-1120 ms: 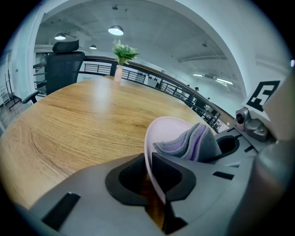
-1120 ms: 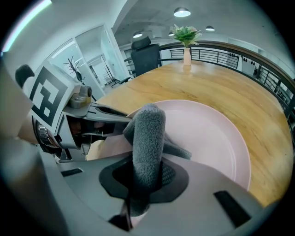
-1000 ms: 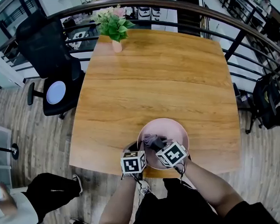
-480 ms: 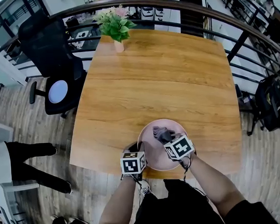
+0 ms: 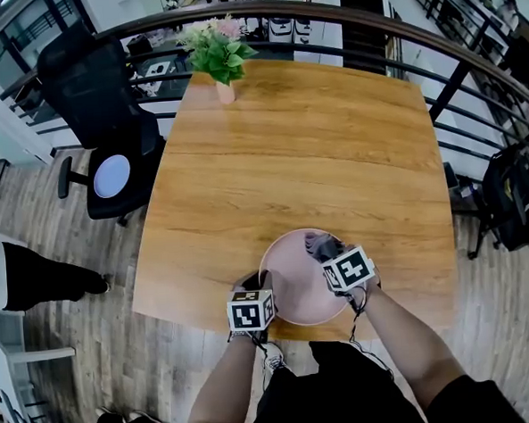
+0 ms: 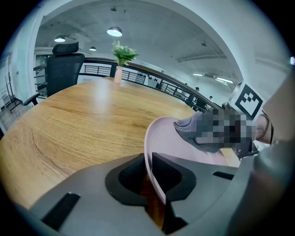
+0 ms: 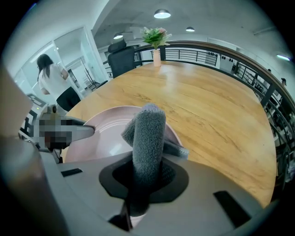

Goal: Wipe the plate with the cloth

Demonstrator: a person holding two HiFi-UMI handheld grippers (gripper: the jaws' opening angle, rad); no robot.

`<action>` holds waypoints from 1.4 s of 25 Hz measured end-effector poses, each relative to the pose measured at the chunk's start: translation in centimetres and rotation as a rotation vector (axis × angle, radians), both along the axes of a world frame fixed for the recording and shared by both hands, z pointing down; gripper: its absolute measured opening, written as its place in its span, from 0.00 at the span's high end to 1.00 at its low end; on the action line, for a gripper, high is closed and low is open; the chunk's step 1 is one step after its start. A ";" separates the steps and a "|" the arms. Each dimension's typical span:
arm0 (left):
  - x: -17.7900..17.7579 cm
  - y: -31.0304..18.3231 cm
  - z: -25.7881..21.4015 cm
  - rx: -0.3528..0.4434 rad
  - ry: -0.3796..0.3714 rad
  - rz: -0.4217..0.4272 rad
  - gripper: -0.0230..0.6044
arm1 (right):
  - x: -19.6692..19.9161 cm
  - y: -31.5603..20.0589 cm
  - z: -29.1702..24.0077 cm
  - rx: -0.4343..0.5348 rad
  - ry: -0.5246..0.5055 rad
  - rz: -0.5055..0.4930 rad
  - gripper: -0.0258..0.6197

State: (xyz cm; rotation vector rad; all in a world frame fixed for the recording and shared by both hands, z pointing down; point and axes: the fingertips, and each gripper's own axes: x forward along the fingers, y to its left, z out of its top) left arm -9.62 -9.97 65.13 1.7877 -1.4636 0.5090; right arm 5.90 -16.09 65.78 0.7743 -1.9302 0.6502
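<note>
A pink plate (image 5: 291,285) lies near the front edge of the wooden table (image 5: 296,150). My left gripper (image 5: 256,292) is shut on the plate's left rim (image 6: 150,152), which runs between its jaws. My right gripper (image 5: 334,255) is shut on a folded grey cloth (image 7: 148,143). It holds the cloth (image 5: 322,245) down on the plate's far right part. In the left gripper view the cloth (image 6: 193,131) rests on the plate's inner face.
A vase of flowers (image 5: 219,52) stands at the table's far edge. A black office chair (image 5: 93,109) with a round white object on its seat is left of the table. A curved railing (image 5: 434,53) runs behind. A person's legs (image 5: 36,278) show at the left.
My right gripper has slid the cloth across the plate from its left-middle to its far right side. The left gripper has stayed on the rim. The person at the left has walked on.
</note>
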 end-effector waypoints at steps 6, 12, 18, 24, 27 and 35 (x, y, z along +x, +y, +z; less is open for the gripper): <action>-0.1 0.2 0.0 -0.001 0.000 -0.001 0.87 | 0.7 -0.2 0.1 -0.007 0.014 0.025 0.88; -0.1 0.2 0.1 -0.002 0.003 0.000 0.87 | 0.9 0.0 -0.3 0.020 0.006 0.045 0.88; 0.1 0.2 0.0 -0.002 0.005 0.001 0.87 | 1.1 0.6 -1.3 0.060 0.006 0.049 0.88; 0.0 0.2 -0.1 -0.005 0.004 0.001 0.87 | -0.5 2.6 -2.2 0.044 -0.039 0.038 0.88; 0.0 0.3 0.0 -0.008 0.011 0.003 0.87 | -1.8 4.0 -2.3 0.035 -0.058 0.018 0.88; 0.0 0.3 -0.1 -0.016 0.022 0.004 0.87 | -5.1 7.7 -2.1 -0.003 -0.097 -0.032 0.88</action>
